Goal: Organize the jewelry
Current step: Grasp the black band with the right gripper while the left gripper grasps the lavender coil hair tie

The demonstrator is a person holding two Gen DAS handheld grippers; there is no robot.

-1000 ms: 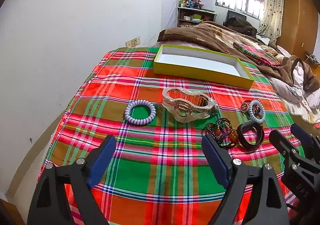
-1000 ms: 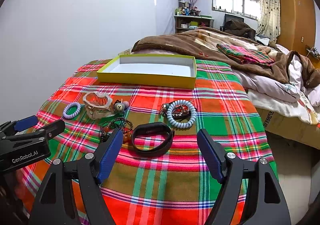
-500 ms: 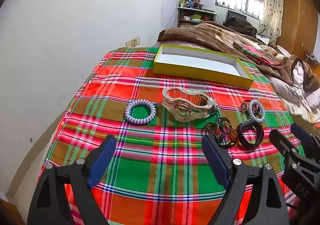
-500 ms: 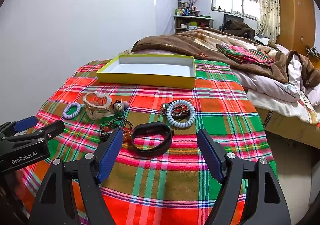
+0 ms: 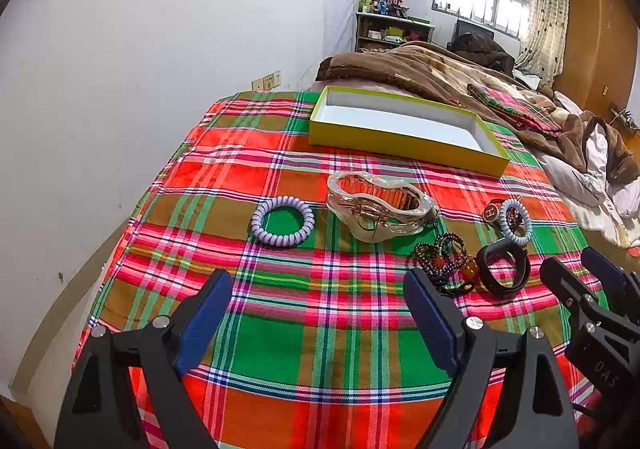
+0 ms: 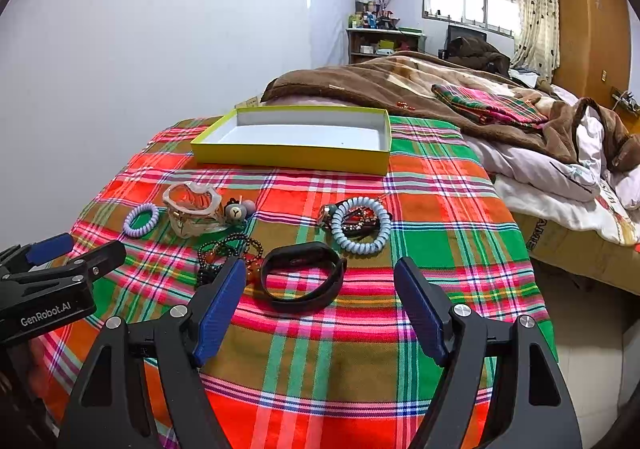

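A: Jewelry is seen scattered on the red-and-green plaid cloth [image 6: 432, 209] covering the surface: a black rubbery wristband [image 6: 303, 276] lies nearest the right gripper [image 6: 320, 305], a tangle of dark and amber beaded bracelets [image 6: 228, 253] is just beside it, and a pale blue spiral coil hair tie [image 6: 361, 225] is laid over darker trinkets farther back.

B: And on the left side?

A: A lilac spiral coil band [image 5: 283, 221] and a clear, wavy-rimmed plastic piece [image 5: 378, 205] are shown ahead of the left gripper [image 5: 316, 317]. Both grippers are held wide open, with nothing between the jaws.

B: How is the handling judged?

A: Every piece is reckoned light. The wristband looks soft and springy, so one side of its loop would best be pinched. The beads are expected to drape and snag, and a bunched section is advised. The clear piece appears stiff and possibly slippery; its rim would be taken.

B: The container?

A: A shallow yellow cardboard box with a white inside [image 6: 292, 153] is placed at the cloth's far end, well apart from the jewelry. Nothing is seen in it.
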